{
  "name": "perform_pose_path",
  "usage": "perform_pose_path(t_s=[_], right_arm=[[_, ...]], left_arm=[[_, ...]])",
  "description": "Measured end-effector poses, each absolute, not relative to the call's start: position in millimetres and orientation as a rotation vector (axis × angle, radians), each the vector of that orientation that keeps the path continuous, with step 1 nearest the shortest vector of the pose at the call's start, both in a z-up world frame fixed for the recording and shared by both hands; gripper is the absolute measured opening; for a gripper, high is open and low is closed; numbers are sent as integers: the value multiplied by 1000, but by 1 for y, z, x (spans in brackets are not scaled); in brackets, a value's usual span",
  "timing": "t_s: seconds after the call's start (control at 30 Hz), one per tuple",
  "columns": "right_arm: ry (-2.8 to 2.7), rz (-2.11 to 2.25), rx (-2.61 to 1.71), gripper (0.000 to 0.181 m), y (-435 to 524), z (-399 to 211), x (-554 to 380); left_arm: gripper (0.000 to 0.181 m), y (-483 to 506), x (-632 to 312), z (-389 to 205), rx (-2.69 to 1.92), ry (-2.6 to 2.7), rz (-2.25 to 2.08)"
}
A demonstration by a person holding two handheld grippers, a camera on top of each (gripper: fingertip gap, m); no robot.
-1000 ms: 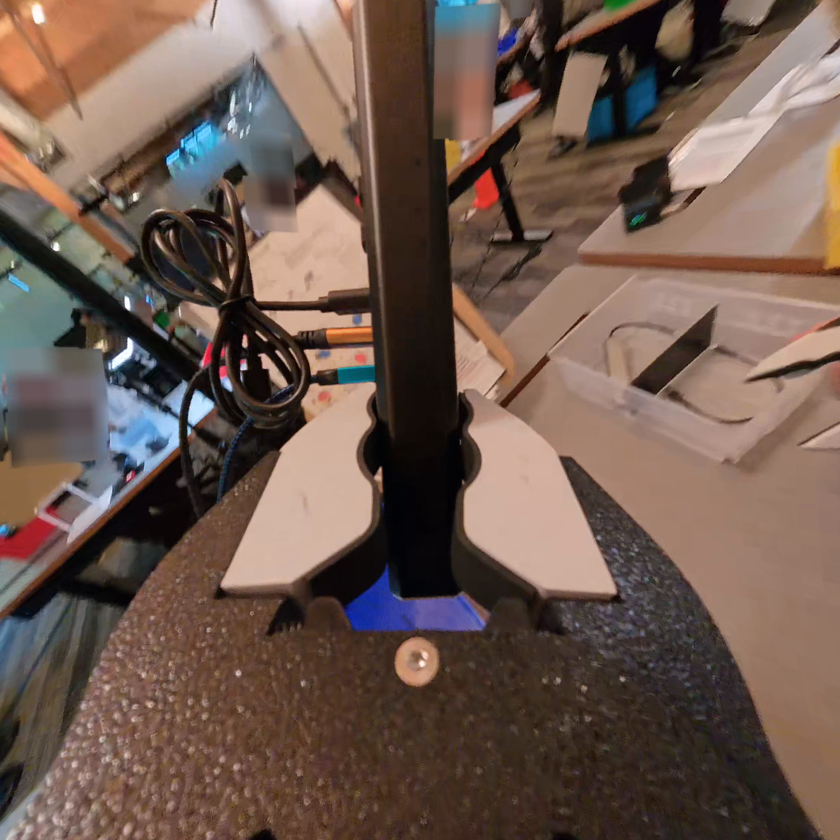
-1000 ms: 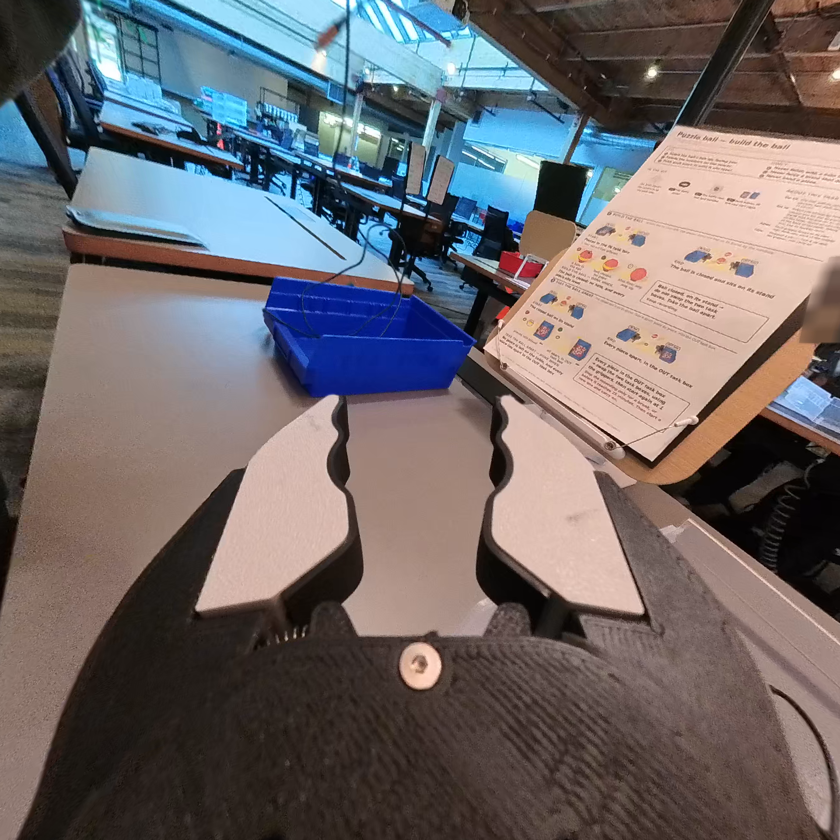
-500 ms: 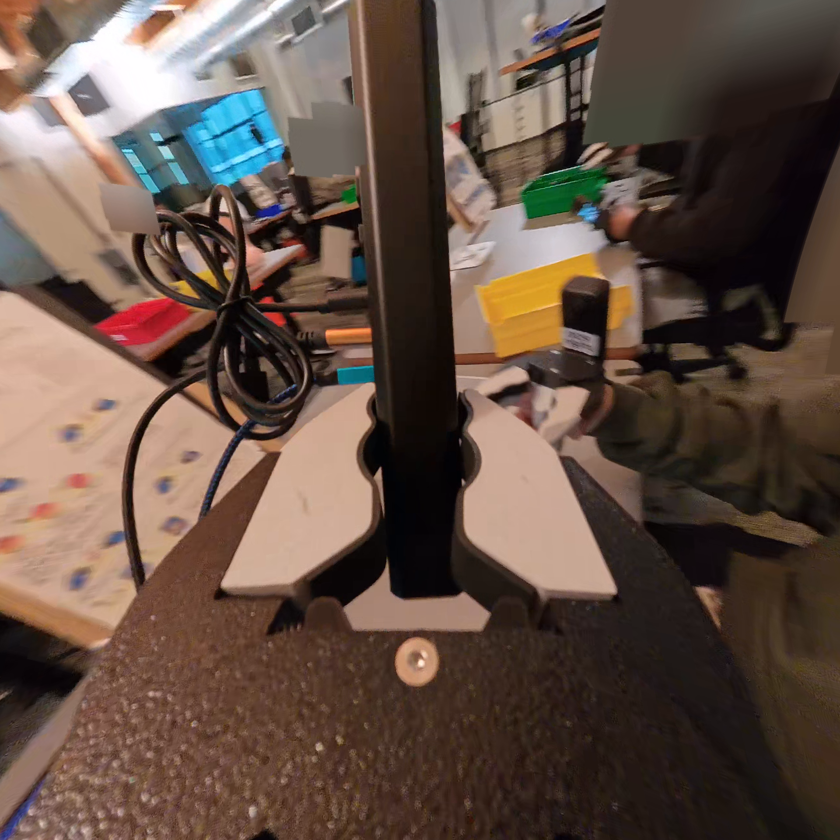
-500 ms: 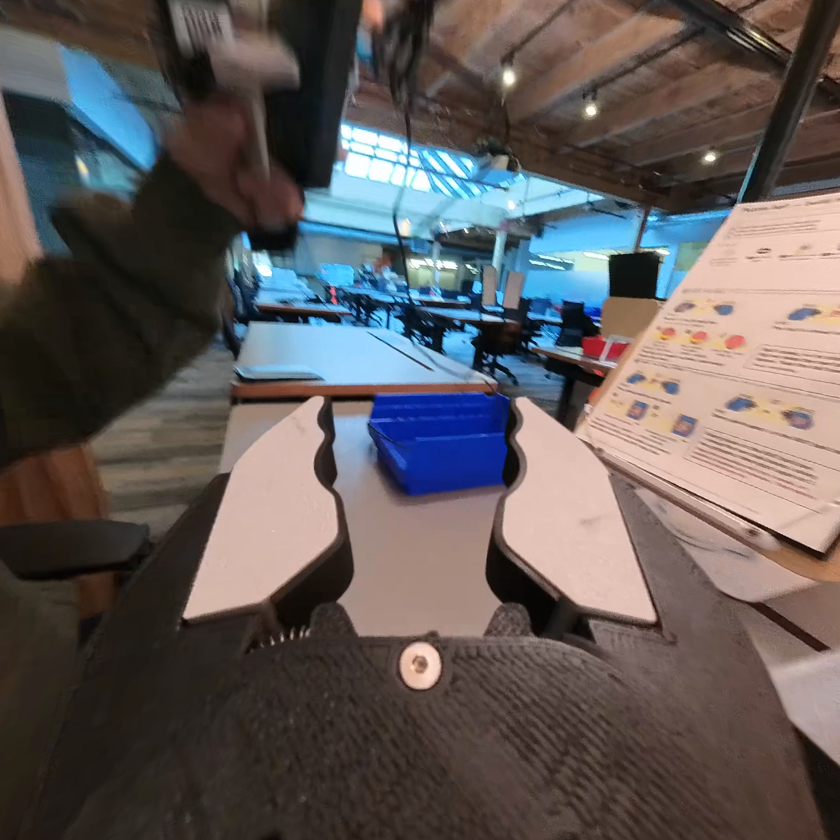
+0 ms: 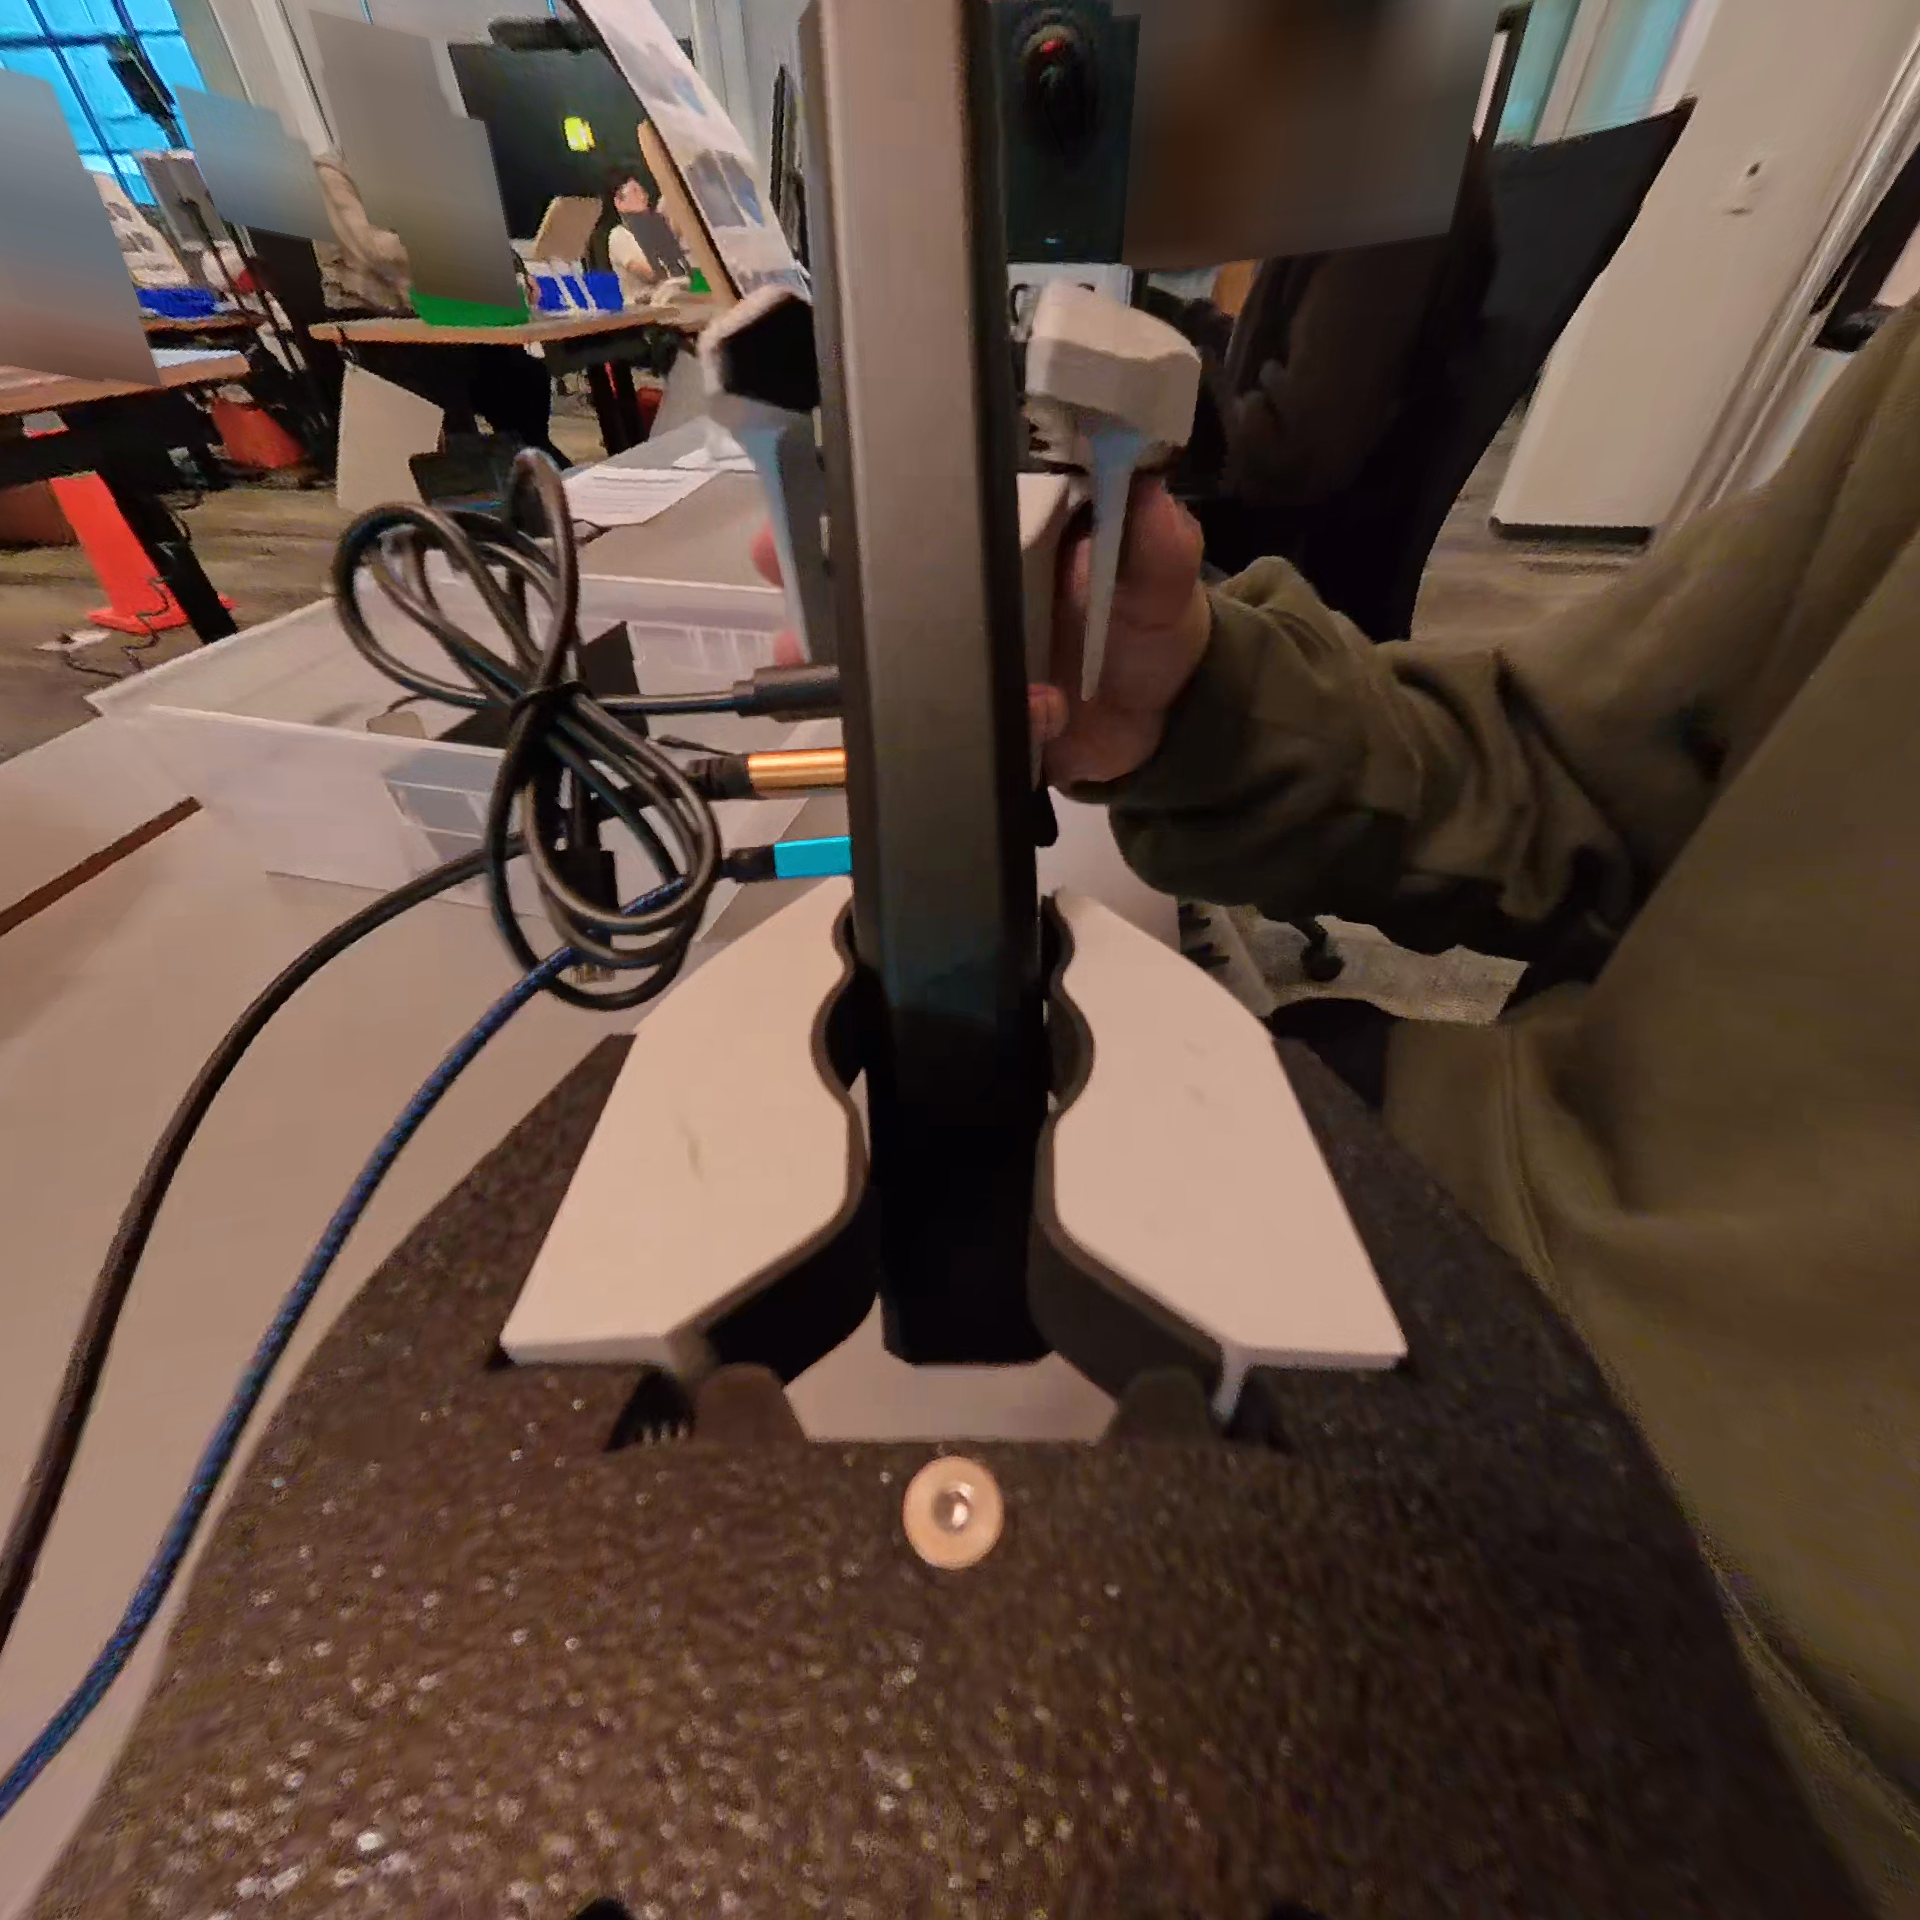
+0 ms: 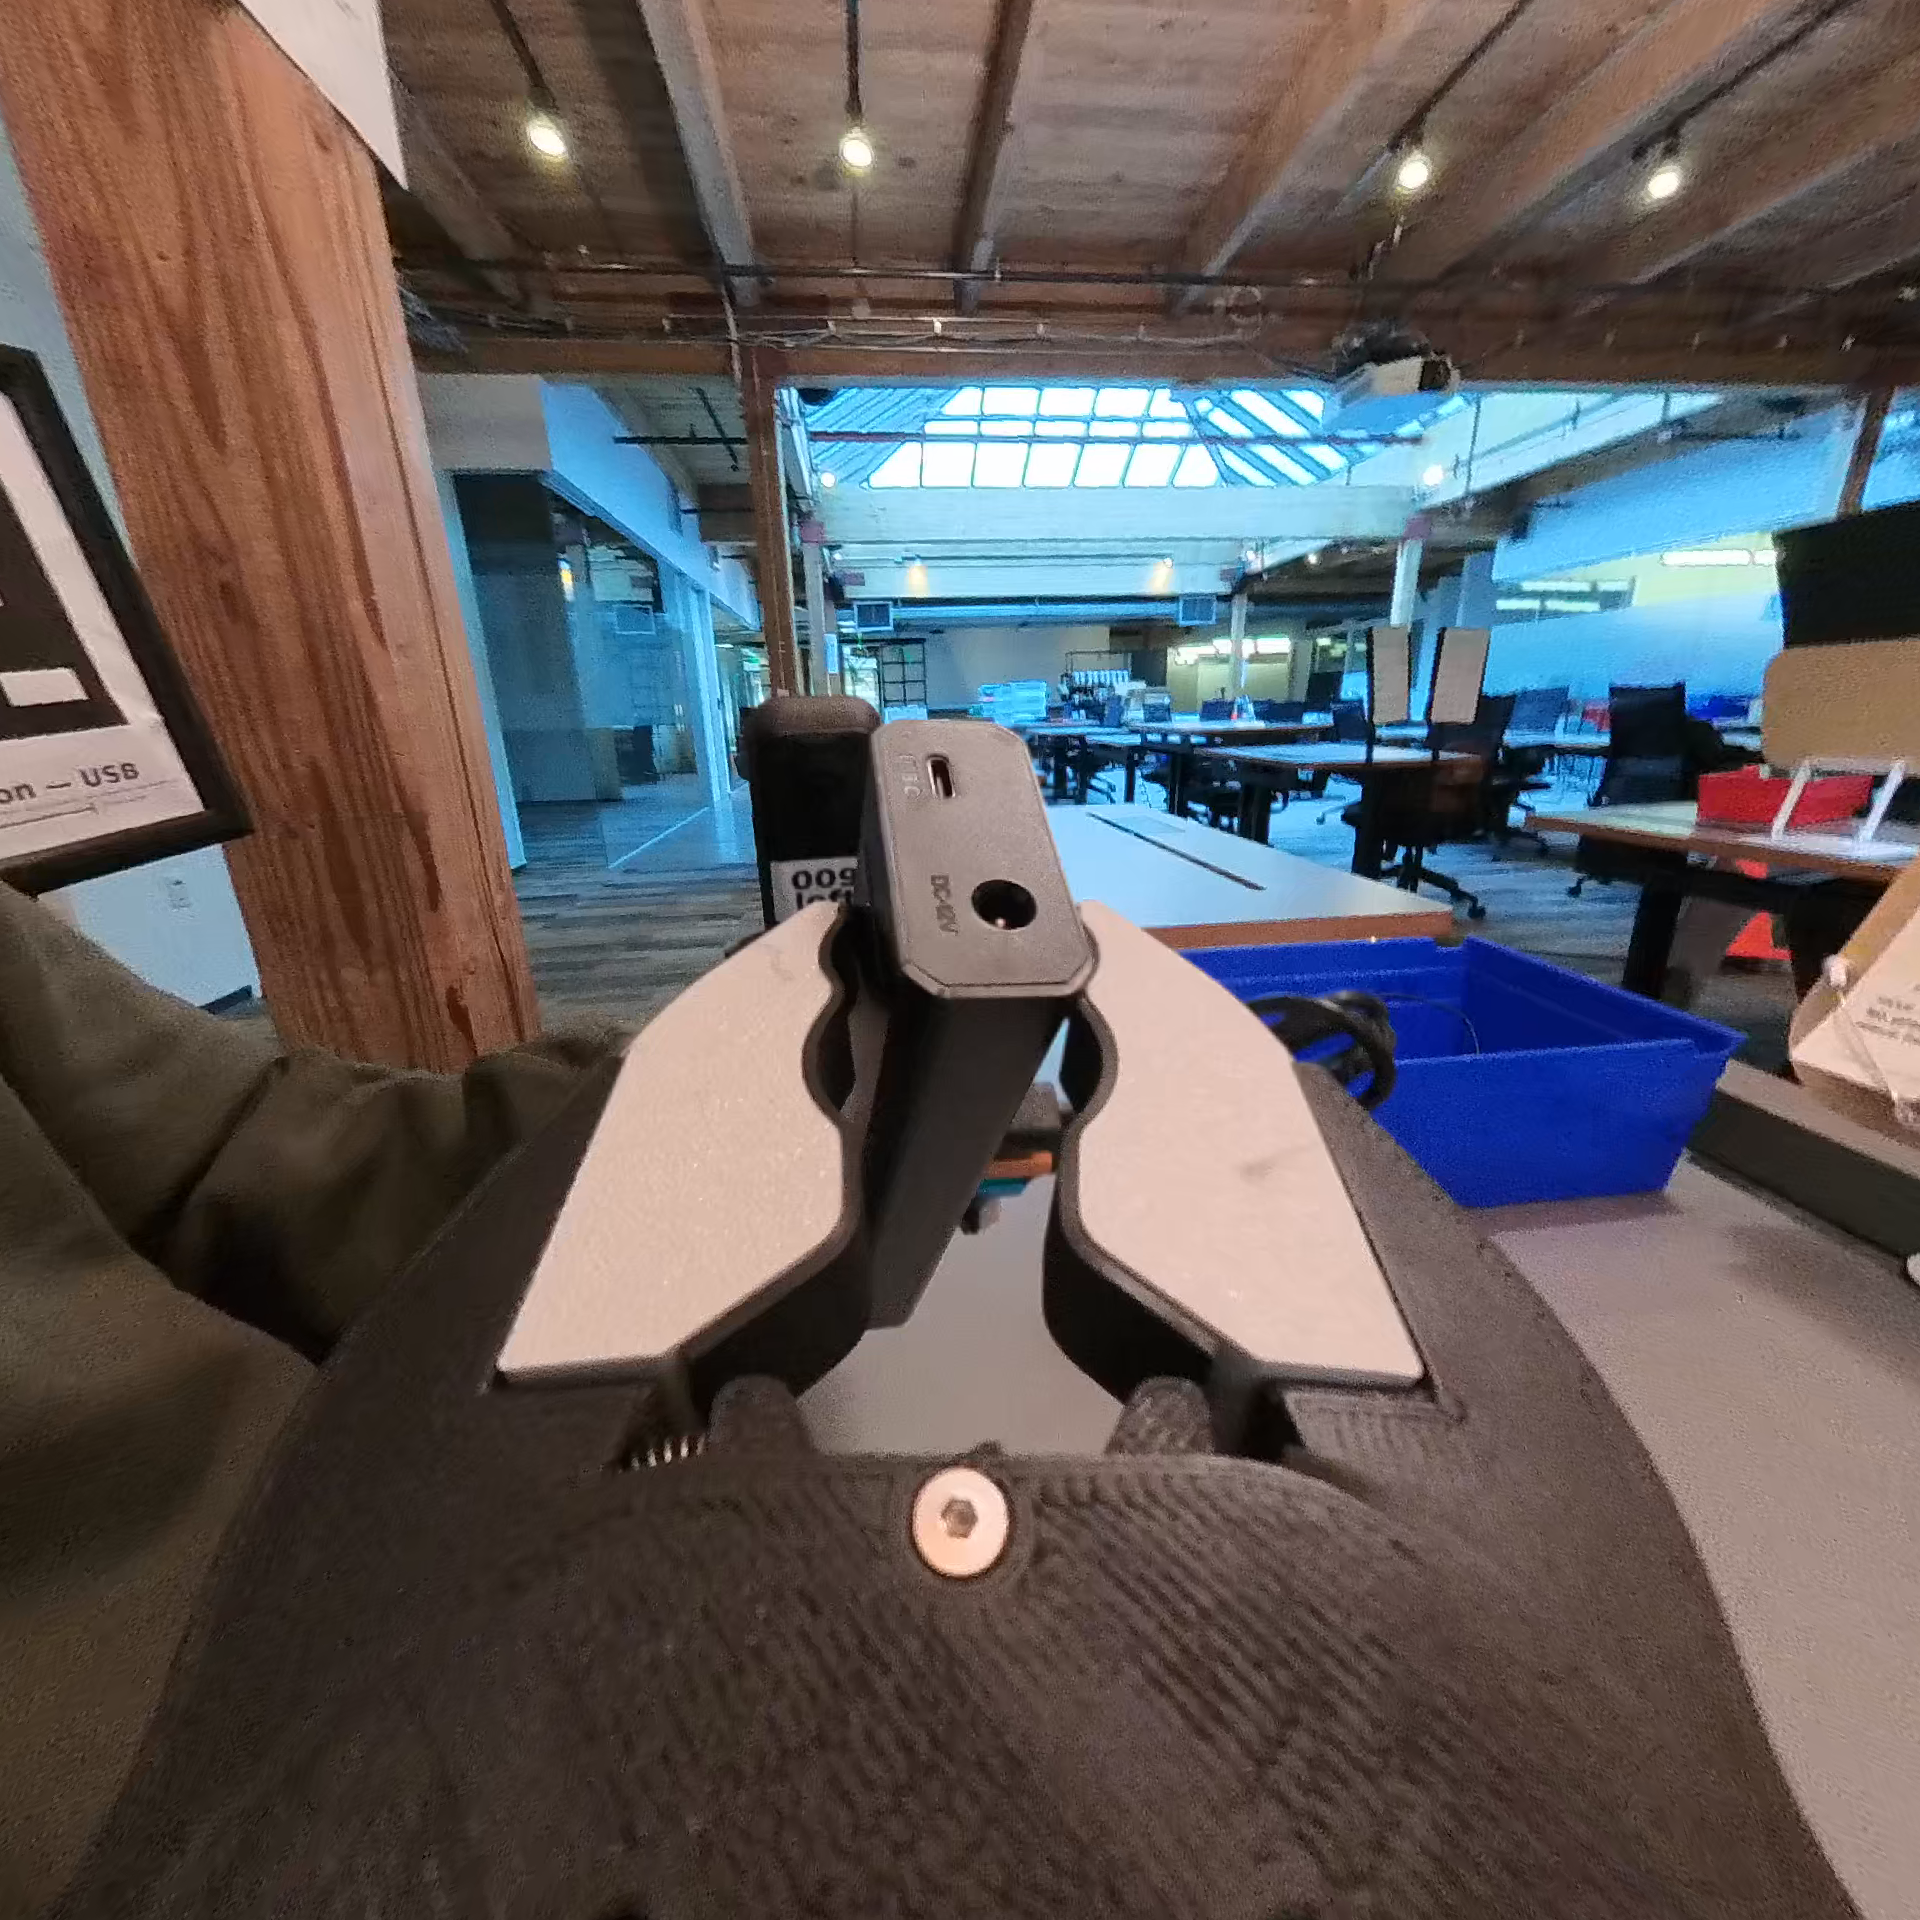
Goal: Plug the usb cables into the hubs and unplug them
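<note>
We grip the long black rectangular USB hub (image 5: 925,727) in the left tool (image 5: 951,1132); the right tool (image 6: 961,1132), open a second ago, now clamps its 12 o'clock end, cables (image 5: 540,748) still plugged at 9 o'clock; unplugging follows

One USB hub (image 5: 914,623), three cables plugged into it (image 5: 790,771), two grippers (image 5: 951,1049), one blue bin (image 6: 1538,1070).

Both wrist views look forward along their fingers at close range, from opposite ends of the shared hub (image 5: 925,644) (image 6: 961,935).
</note>
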State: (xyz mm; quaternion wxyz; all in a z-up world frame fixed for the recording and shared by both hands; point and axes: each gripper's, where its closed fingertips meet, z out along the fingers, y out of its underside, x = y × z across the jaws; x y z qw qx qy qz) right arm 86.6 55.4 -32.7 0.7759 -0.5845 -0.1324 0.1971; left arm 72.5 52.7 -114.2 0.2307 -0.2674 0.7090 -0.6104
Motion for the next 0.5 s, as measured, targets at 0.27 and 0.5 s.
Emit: perform_pose_path(t_s=[0.27,0.5], right_arm=[[-243,-46,-1288,27,64,-27,98],[-164,-126,-1358,28,76,-37,90]], left_arm=[[60,79,92,-111,-858,1727,-1312],[79,75,118,-134,-944,1636,-943]])
